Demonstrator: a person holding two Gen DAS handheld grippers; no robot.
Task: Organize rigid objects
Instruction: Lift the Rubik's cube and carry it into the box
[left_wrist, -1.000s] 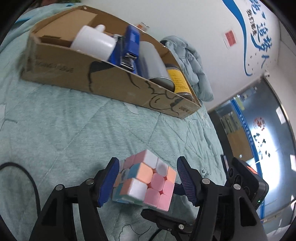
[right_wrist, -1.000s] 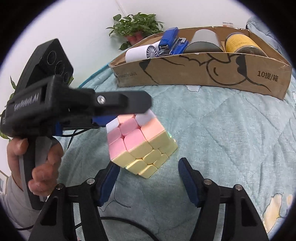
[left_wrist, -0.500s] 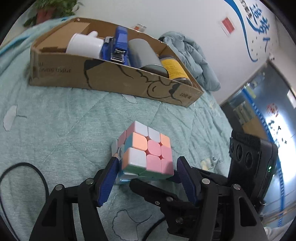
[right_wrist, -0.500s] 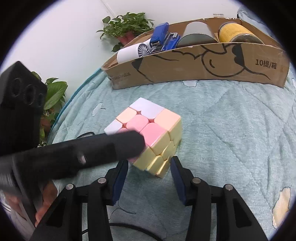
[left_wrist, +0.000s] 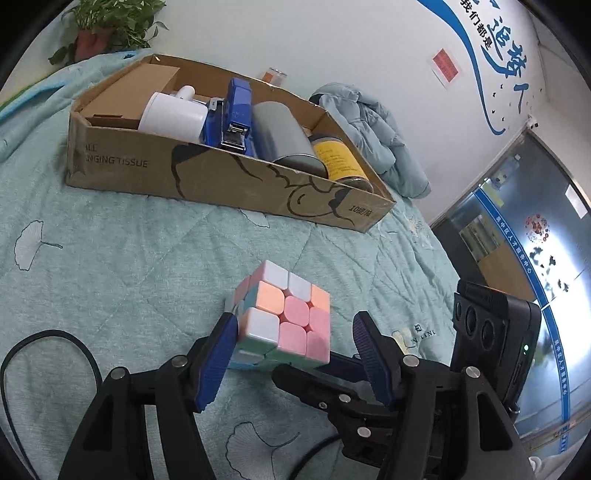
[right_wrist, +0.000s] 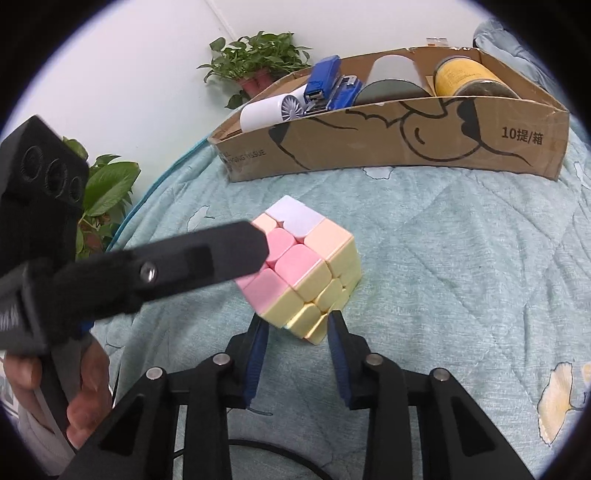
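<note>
In the left wrist view the cube (left_wrist: 284, 319) sits between the left gripper (left_wrist: 295, 354) pads, the left pad against its side and the right pad standing just clear, so I cannot tell whether it is truly clamped; the box (left_wrist: 221, 177) lies far and slightly left beyond it on the quilt (left_wrist: 110, 258). In the right wrist view the right gripper (right_wrist: 295, 354) is closing on the cube's near bottom corner, its pads at or almost at the yellow faces, while the left gripper's finger covers the cube's left side. The box lies far and right, so I judge the right gripper better placed to carry it there.
</note>
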